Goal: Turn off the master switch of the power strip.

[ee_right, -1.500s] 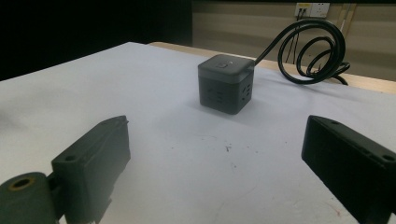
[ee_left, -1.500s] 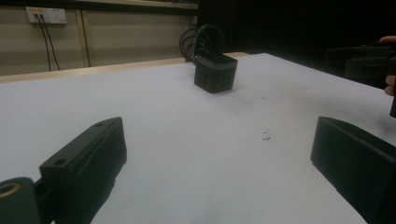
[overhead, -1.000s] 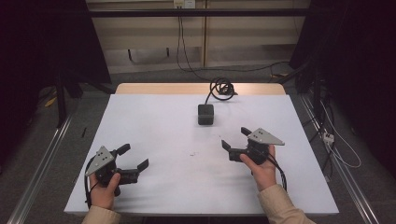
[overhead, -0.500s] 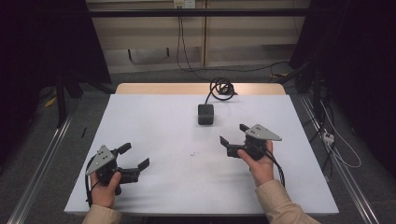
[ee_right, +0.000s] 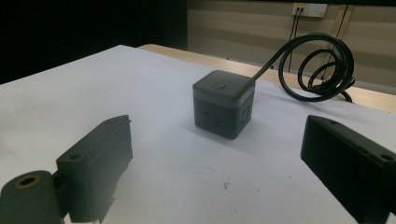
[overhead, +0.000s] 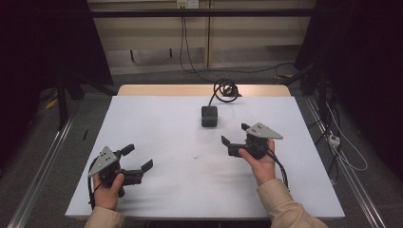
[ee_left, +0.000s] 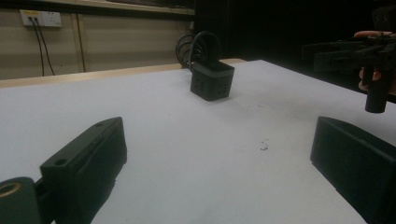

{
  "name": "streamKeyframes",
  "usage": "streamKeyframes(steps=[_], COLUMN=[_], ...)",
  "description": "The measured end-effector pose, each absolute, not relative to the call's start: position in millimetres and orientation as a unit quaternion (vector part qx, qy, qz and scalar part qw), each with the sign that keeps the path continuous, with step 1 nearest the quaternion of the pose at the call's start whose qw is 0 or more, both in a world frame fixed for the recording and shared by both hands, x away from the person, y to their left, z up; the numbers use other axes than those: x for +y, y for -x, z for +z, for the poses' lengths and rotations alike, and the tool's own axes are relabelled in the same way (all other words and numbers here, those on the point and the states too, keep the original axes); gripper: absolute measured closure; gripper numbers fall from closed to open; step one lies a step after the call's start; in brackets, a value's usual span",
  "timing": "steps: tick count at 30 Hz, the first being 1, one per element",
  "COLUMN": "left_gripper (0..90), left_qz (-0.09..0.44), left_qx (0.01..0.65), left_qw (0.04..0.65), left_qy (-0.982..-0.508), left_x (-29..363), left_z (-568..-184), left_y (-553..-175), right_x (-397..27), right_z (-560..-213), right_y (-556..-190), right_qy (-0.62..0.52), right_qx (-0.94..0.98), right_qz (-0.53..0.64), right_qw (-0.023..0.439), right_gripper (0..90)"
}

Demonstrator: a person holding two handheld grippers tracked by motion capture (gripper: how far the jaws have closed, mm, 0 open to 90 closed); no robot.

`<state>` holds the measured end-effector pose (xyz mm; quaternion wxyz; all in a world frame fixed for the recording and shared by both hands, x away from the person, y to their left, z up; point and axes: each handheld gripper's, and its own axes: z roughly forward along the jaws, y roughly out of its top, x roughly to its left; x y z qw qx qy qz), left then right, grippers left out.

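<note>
I note my right gripper [overhead: 234, 133], jaws released, centre-right of frame, near the socket cube [overhead: 209, 116]; left gripper [overhead: 138, 157] likewise released, lower left.

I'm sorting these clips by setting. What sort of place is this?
Probably a lab or recording room: a white table bearing just a cube power strip, dark curtains at the sides, and floor rails flanking the table.

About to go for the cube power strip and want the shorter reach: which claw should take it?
Probably the right claw: it sits open close to the cube power strip, jaws pointed toward it. The left claw, also open, rests near the table's front-left corner, much farther off.
</note>
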<state>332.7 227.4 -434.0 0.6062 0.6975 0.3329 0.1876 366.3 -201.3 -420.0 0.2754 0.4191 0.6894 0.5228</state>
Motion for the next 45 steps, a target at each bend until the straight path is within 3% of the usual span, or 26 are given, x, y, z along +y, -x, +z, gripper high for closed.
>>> streamKeyframes(steps=[45], left_gripper=[3.6], left_qz=[0.19], left_qx=[0.339], left_qw=[0.602], left_qy=[-0.698], left_x=[239.5], left_z=[-436.5], left_y=[-323.9], right_x=[-185.5], right_z=[-416.2], right_y=[-396.3], right_qy=[-0.422], right_qx=[0.695], right_qz=[0.512], right_qw=[0.278], right_gripper=[8.5])
